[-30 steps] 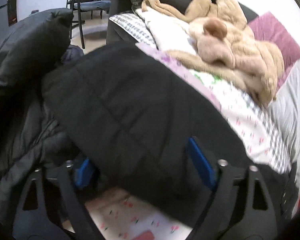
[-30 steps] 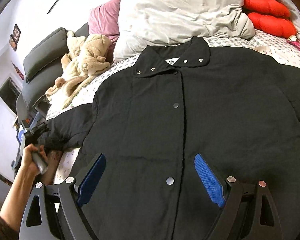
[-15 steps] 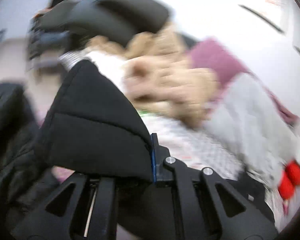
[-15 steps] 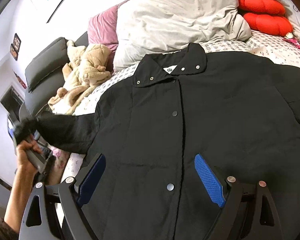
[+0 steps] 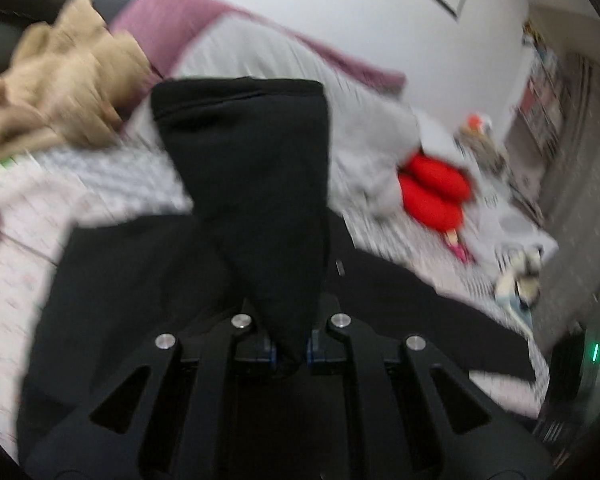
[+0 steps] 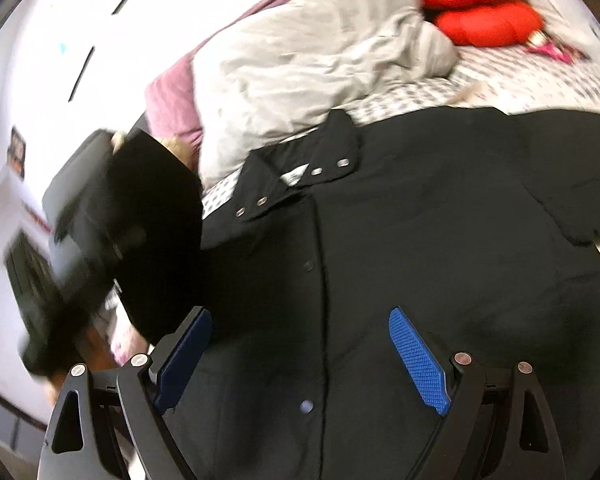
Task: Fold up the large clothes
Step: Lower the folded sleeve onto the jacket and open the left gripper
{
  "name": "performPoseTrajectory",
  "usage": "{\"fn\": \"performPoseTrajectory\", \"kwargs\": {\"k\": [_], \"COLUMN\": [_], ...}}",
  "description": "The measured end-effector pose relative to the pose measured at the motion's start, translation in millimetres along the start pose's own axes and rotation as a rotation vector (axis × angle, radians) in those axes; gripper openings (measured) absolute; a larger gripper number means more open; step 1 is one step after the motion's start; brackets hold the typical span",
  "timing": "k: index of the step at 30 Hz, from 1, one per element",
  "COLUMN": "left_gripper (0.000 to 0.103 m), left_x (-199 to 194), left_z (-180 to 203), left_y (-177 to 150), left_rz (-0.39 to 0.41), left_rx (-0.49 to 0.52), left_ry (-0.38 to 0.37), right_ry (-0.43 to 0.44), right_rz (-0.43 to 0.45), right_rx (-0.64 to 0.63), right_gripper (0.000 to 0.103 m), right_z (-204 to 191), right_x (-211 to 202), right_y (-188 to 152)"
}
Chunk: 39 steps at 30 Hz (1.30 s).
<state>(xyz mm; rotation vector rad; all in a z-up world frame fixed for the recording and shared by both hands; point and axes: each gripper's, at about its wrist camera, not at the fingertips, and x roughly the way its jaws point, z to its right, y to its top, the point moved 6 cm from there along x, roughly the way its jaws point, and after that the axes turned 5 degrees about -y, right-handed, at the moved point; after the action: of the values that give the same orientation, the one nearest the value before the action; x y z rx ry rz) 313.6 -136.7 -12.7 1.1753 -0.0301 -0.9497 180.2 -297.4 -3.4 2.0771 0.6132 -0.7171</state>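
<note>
Black sleeve, earlier flat, now lifted, pinched by left tool; right tool spread.

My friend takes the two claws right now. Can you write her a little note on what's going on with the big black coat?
Left claw: shut on the cuff of the padded black coat's sleeve, lifted above the coat.
Right claw: open, holding nothing, over the coat's front.
The black snap-button coat lies front up on the patterned bed sheet, collar toward the grey duvet.
Done: sleeve grabbed.
Left: lay it across the front, fold the other sleeve, fold the body.
</note>
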Motion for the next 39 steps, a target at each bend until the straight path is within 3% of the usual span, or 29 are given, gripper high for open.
{"fn": "performPoseTrajectory", "kwargs": {"k": [1,3,4,6,8,10,14,15,16,17,18,21,23,24,29,30,31,32,34,36,37,38,39], "left_gripper": [0.016,0.038,0.044,0.06,0.067,0.067,0.066,0.061,0.057,0.047,0.036,0.025,0.024,0.022,0.019,0.019,0.019,0.021,0.038,0.08,0.084,0.086,0.088], "left_x": [15,28,31,16,-7,-25,-40,-43,-44,-42,-42,-40,-36,-31,-21,-21,-23,-23,-28,-35,-43,-48,-55], "left_z": [2,1,-1,-4,-9,-33,-94,-109,-124,-131,-144,-161,-166,-172,-174,-171,-168,-166,-156,-145,-137,-134,-126], "left_y": [-16,-43,-55,-63,-61,-49,-37,-39,-44,-49,-54,-68,-78,-83,-100,-101,-100,-100,-94,-88,-84,-84,-83], "left_rz": [-0.067,-0.193,-0.251,-0.266,-0.227,-0.199,-0.165,-0.166,-0.169,-0.175,-0.181,-0.176,-0.194,-0.216,-0.27,-0.28,-0.288,-0.295,-0.326,-0.337,-0.339,-0.343,-0.356], "left_rx": [0.015,0.027,0.036,0.084,0.123,0.129,0.106,0.111,0.113,0.108,0.084,0.058,0.062,0.045,0.044,0.046,0.041,0.036,0.005,-0.026,-0.036,-0.042,-0.055], "left_ry": [-0.037,-0.077,-0.102,-0.123,-0.112,-0.069,0.129,0.173,0.21,0.233,0.25,0.251,0.263,0.264,0.289,0.298,0.307,0.312,0.32,0.31,0.318,0.32,0.314], "right_ry": [-0.001,0.012,0.033,0.065,0.091,0.106,0.092,0.056,0.031,-0.011,-0.052,-0.046,-0.041,-0.08,-0.328,-0.351,-0.33,-0.329,-0.319,-0.28,-0.273,-0.273,-0.278], "right_rz": [-0.001,-0.012,-0.021,-0.04,-0.052,-0.075,-0.162,-0.189,-0.204,-0.225,-0.228,-0.11,0.001,0.024,-0.079,-0.11,-0.087,-0.091,-0.126,-0.128,-0.109,-0.085,-0.062], "right_rx": [0.023,0.082,0.11,0.153,0.19,0.22,0.203,0.164,0.136,0.08,0.017,-0.09,-0.158,-0.194,-0.276,-0.276,-0.26,-0.243,-0.184,-0.126,-0.095,-0.07,-0.047], "right_gripper": [0.092,0.092,0.092,0.092,0.092,0.092,0.088,0.084,0.061,0.023,0.017,0.011,0.011,0.011,0.012,0.015,0.017,0.029,0.036,0.057,0.077,0.084,0.084], "right_z": [8,23,29,38,44,44,28,22,18,11,3,-20,-35,-37,-4,7,10,13,20,27,34,41,50], "right_x": [3,11,15,21,34,53,101,116,124,134,138,120,98,94,131,139,135,131,118,96,81,68,53], "right_y": [3,7,7,8,9,7,-12,-20,-25,-33,-38,-22,-2,3,-18,-26,-28,-27,-18,-7,-2,5,10]}}
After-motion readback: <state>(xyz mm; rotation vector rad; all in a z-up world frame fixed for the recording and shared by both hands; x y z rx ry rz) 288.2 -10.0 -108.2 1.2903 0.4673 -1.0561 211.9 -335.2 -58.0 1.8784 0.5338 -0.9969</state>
